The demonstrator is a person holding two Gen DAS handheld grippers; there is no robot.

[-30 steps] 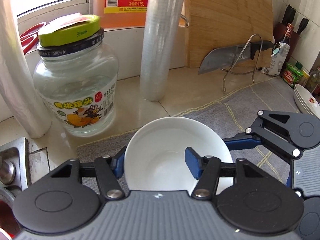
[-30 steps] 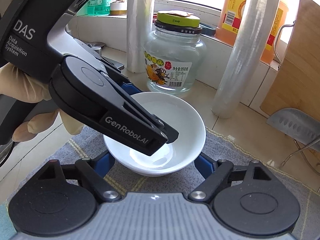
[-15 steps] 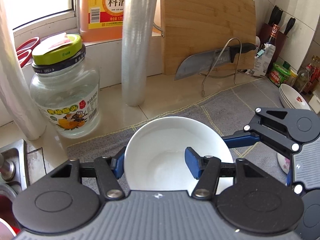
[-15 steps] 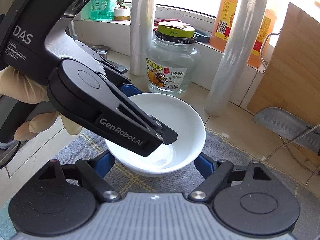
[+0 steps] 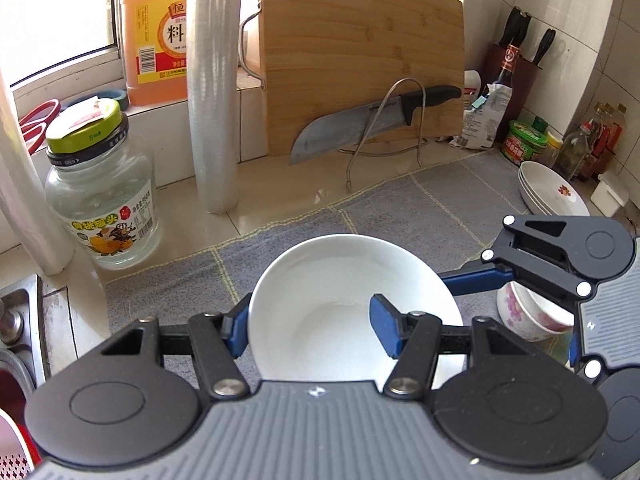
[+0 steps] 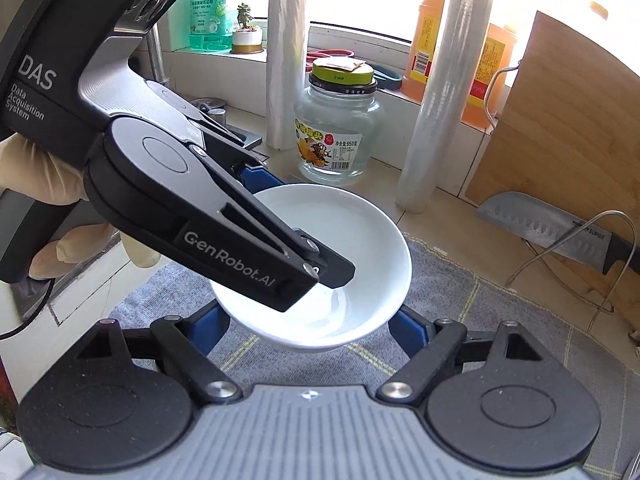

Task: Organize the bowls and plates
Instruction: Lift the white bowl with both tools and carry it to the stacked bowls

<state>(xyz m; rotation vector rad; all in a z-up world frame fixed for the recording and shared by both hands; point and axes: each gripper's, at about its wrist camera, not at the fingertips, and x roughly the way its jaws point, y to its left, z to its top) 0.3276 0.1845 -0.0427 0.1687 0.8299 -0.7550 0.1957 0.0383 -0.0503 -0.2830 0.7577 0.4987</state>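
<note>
Bowl (image 5: 348, 300): left gripper (image 5: 310, 330) pinches its nine-o'clock rim; right gripper (image 6: 308, 326) clasps the outer wall, steadying it.

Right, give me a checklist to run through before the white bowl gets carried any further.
1. Left gripper shut on the white bowl, one finger inside the rim, one outside: ok.
2. Right gripper with fingers against both sides of the bowl: ok.
3. Bowl empty, nothing to spill: ok.
4. Bowl clear of the jar and the plastic roll: ok.
5. Knife propped well behind the bowl: ok.
6. Space free beside the flowered bowl and stacked plates: cannot tell.
</note>
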